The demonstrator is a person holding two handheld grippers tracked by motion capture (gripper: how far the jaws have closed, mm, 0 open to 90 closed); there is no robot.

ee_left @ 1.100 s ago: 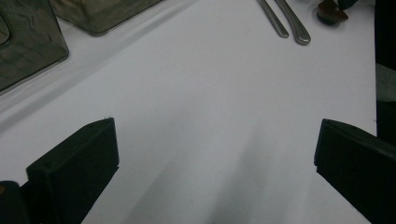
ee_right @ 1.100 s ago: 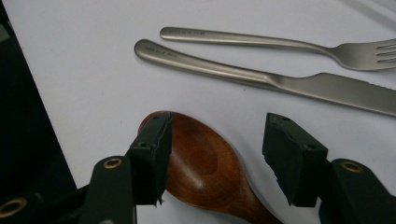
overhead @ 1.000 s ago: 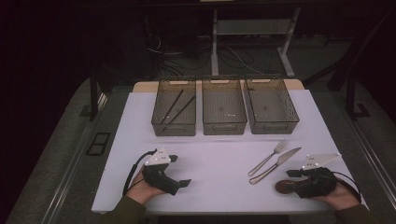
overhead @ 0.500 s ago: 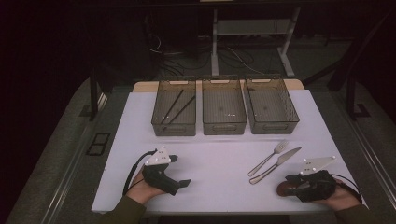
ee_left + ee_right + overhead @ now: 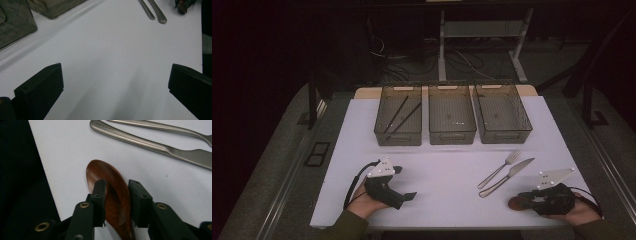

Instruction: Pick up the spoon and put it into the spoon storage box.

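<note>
Now, a white table top (image 5: 447,165) is seen from above, with three clear mesh bins (image 5: 452,120) lined up along its far side. These bins are taken as the landmark. The leftmost bin holds two dark chopsticks (image 5: 401,116); the other two appear empty. Nearer than the bins, toward their right end, a metal fork (image 5: 499,169) and a metal table knife (image 5: 507,177) are laid side by side, slanted.

Nearer still, below the rightmost bin and close to the table's near edge, a brown wooden spoon (image 5: 113,195) is lying on the table. The right gripper (image 5: 117,188) is placed over its bowl, one black pad on each side. Its jaws have just been closing, and the spoon bowl is between them. In the right gripper view the pads are drawn narrow and appear to be touching or all but touching the bowl's edges; a firm grip cannot be confirmed, and the spoon is not yet lifted.

What has changed is this narrowing: a second ago the same gripper was held wider, at the same spot. The spoon is judged to be the piece being picked up, probably for sorting into one of the bins.

The left gripper (image 5: 404,196) is rested on the table below the leftmost bin, its jaws spread wide with nothing between them.
</note>
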